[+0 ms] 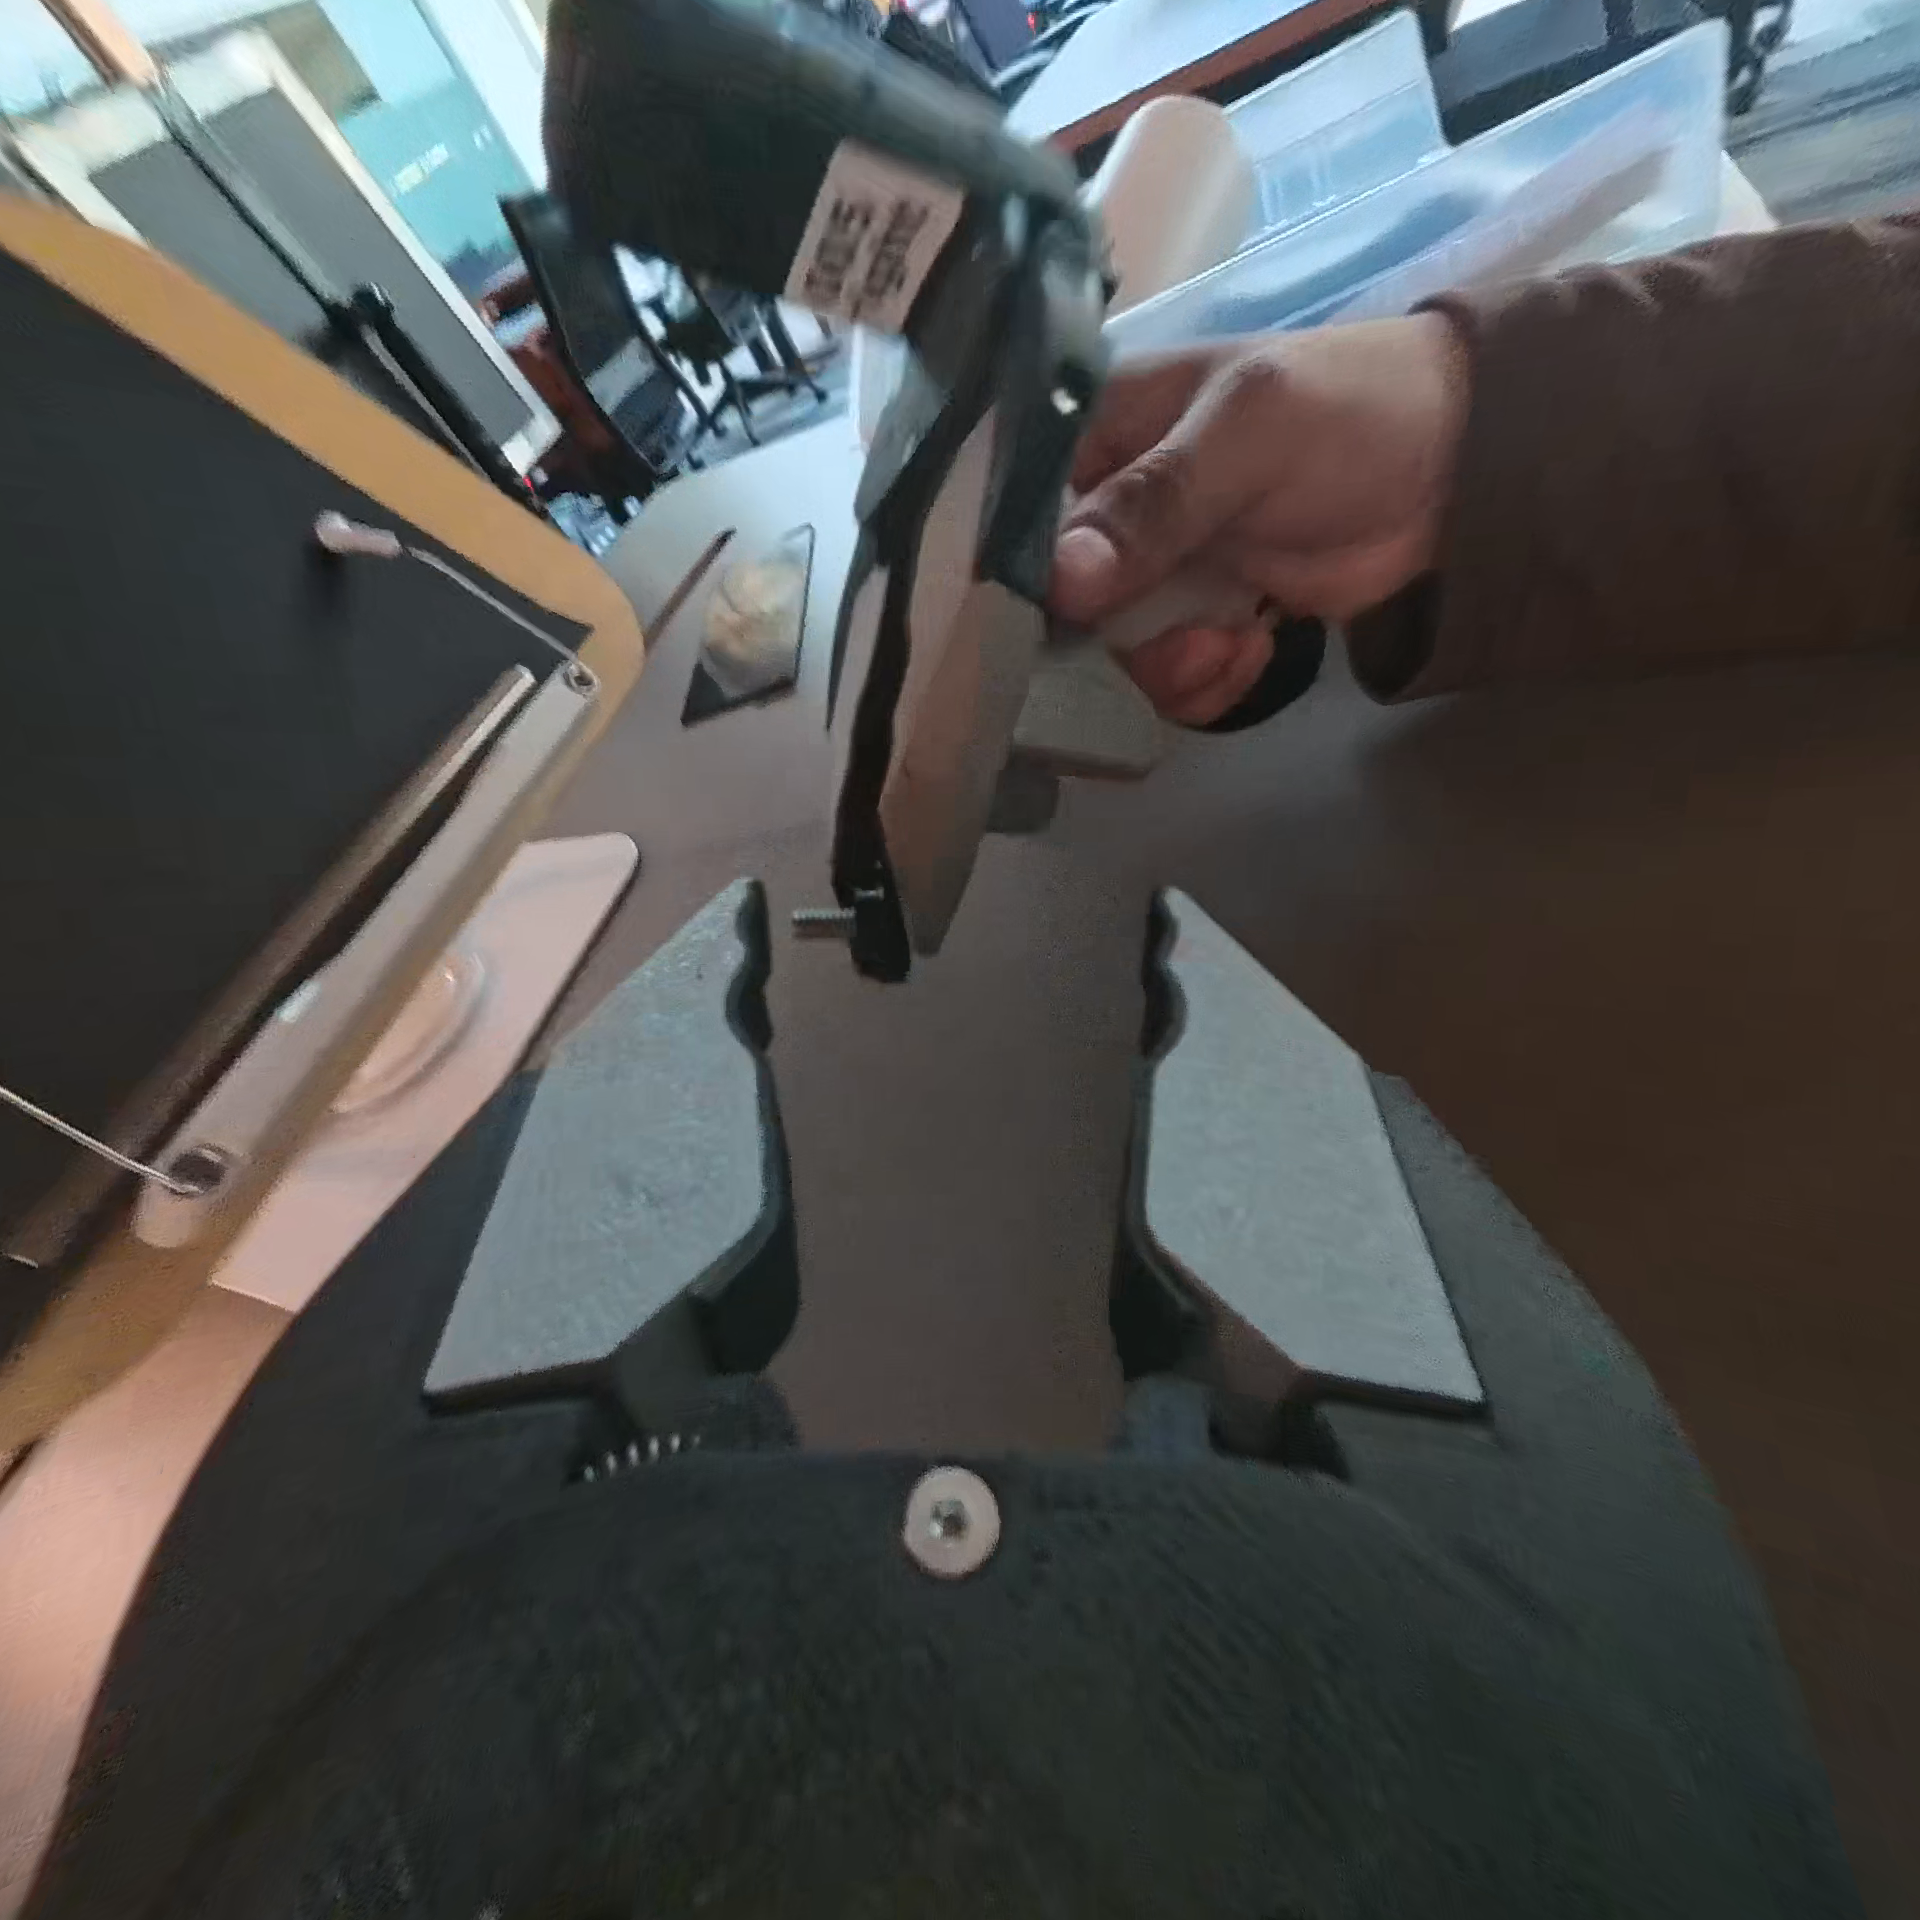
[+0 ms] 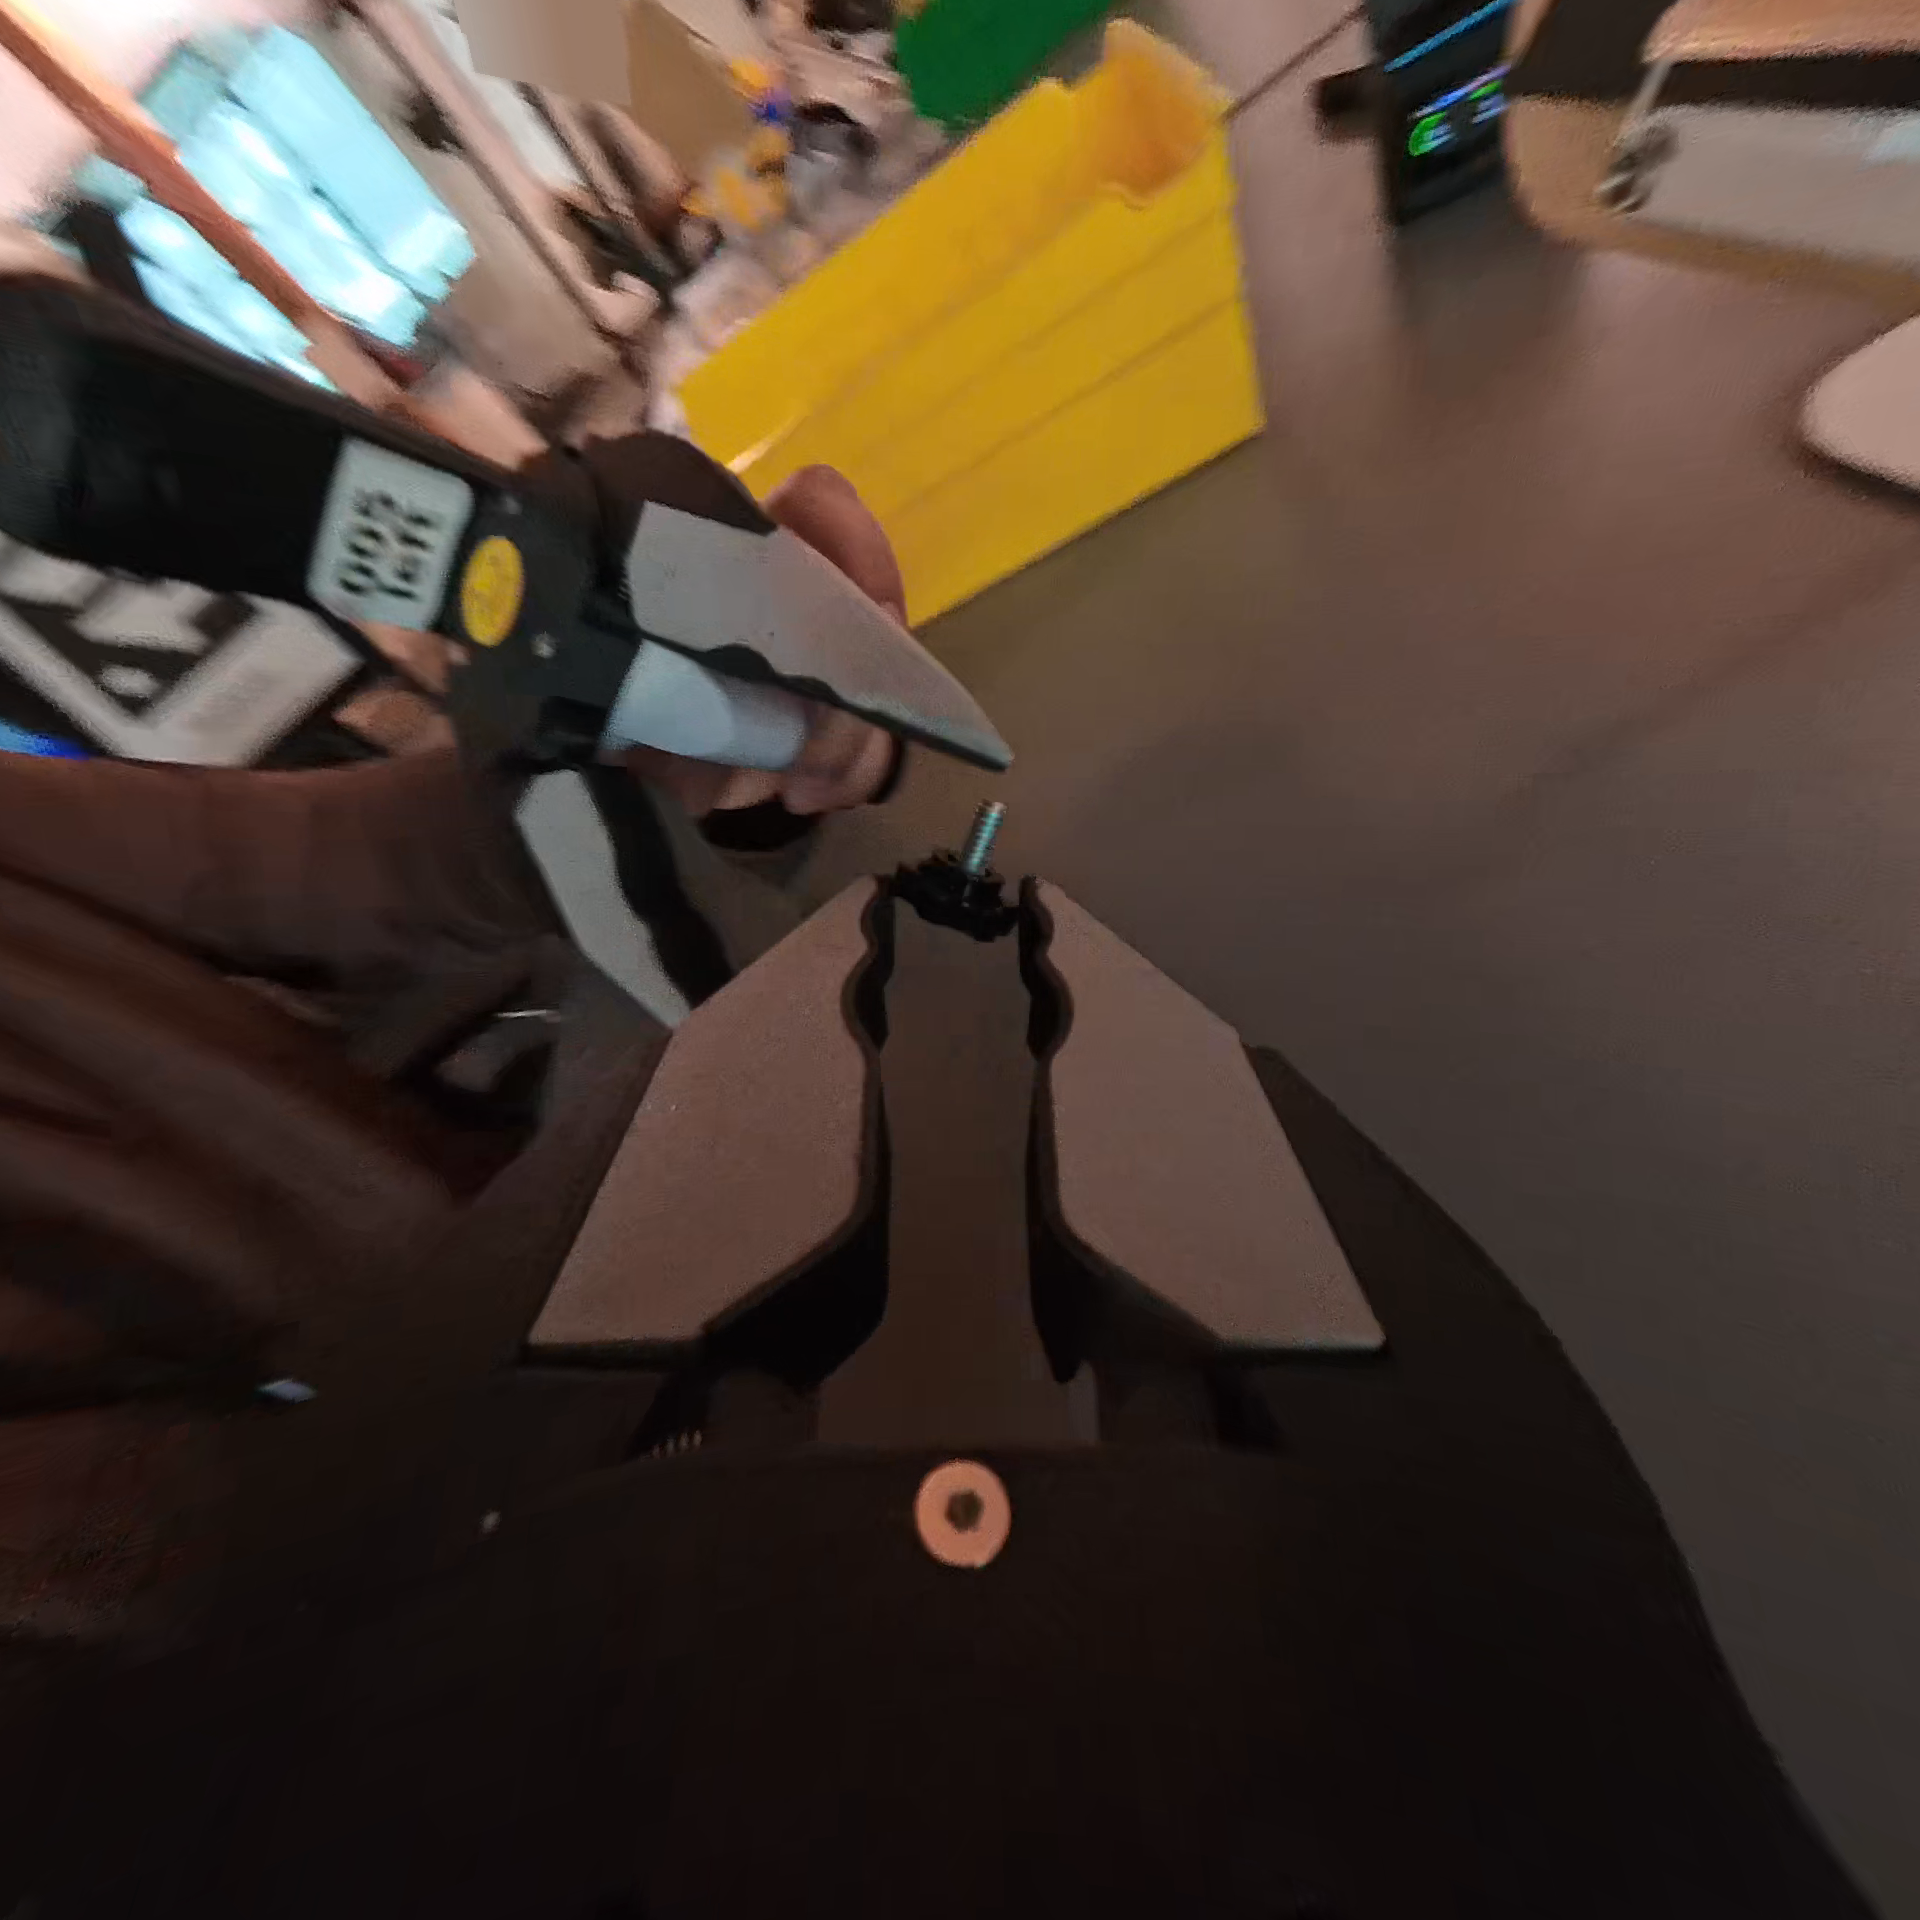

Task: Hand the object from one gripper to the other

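Note:
A small black thumb screw (image 2: pixel 954 902) with a silver threaded stud is pinched between the tips of my right gripper (image 2: pixel 958 896), stud pointing away. In the left wrist view the right gripper (image 1: pixel 896 935) hangs down from above, held by a hand (image 1: pixel 1247 520), with the screw (image 1: pixel 857 925) at its tips and the stud pointing left. My left gripper (image 1: pixel 961 914) is open and empty, its fingertips on either side of the screw and just short of it. In the right wrist view the left gripper (image 2: pixel 840 888) comes in from the left, jaws wide apart.
A brown table (image 2: pixel 1455 831) lies below both grippers. A yellow bin (image 2: pixel 987 343) stands at the back. A wood-framed black panel on a stand (image 1: pixel 208 623) is close on the left. A clear plastic box (image 1: pixel 1455 208) sits behind the hand. My two grippers' fingertips are within a few centimetres of each other.

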Tool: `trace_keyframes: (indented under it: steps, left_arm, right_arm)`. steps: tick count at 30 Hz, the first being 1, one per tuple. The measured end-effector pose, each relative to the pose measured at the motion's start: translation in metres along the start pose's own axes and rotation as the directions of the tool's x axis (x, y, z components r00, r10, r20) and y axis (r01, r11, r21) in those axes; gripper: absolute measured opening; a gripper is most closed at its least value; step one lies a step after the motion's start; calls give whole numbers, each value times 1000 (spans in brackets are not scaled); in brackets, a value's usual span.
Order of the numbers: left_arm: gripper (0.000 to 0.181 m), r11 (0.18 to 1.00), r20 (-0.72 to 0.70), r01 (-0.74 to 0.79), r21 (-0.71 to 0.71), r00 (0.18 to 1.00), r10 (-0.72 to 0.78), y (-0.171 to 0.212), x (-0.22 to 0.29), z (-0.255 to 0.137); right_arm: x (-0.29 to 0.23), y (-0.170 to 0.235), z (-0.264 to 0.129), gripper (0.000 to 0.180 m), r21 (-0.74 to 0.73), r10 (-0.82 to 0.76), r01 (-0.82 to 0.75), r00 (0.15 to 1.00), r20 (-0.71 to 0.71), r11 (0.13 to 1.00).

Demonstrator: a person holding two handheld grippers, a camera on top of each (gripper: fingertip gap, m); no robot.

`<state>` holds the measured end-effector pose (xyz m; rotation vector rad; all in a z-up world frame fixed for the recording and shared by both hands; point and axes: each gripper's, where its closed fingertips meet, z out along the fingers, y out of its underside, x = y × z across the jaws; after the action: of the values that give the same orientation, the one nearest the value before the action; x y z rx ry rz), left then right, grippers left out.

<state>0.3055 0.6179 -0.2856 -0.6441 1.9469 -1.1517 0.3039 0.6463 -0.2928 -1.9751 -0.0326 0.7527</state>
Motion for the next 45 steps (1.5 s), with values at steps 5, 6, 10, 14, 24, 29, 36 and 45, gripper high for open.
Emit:
trace_keyframes:
  steps: [5,6,10,14,24,29,36,45]
  left_arm:
    - [63,990,14,140,30,990,-141,3,-15,-3]
    - [61,985,18,169,29,985,-169,4,-18,-3]
    - [57,976,38,216,-4,976,-216,11,-23,-1]
    - [56,980,53,195,-52,980,-192,19,-21,3]
    - [53,965,51,245,-90,969,-241,31,-22,7]
    - [50,966,76,232,-112,972,-224,36,-25,8]
    - [48,960,88,241,-143,969,-230,41,-25,10]
    - [46,989,15,150,16,989,-150,3,-10,2]
  right_arm:
    - [-8,-21,-32,20,41,-185,212,919,-349,976]
    - [-12,-27,-47,20,41,-209,250,878,-431,967]
    - [-19,-52,-158,20,71,-132,278,646,-752,958]
    - [-17,-40,-290,20,160,61,177,466,-883,971]
    - [17,79,-370,41,12,57,-219,203,-977,976]
    - [-12,2,-352,52,106,93,34,255,-962,994]
    - [-28,-48,-172,67,165,19,131,724,-690,978]
    - [103,-7,-48,58,65,-56,150,683,-728,987]
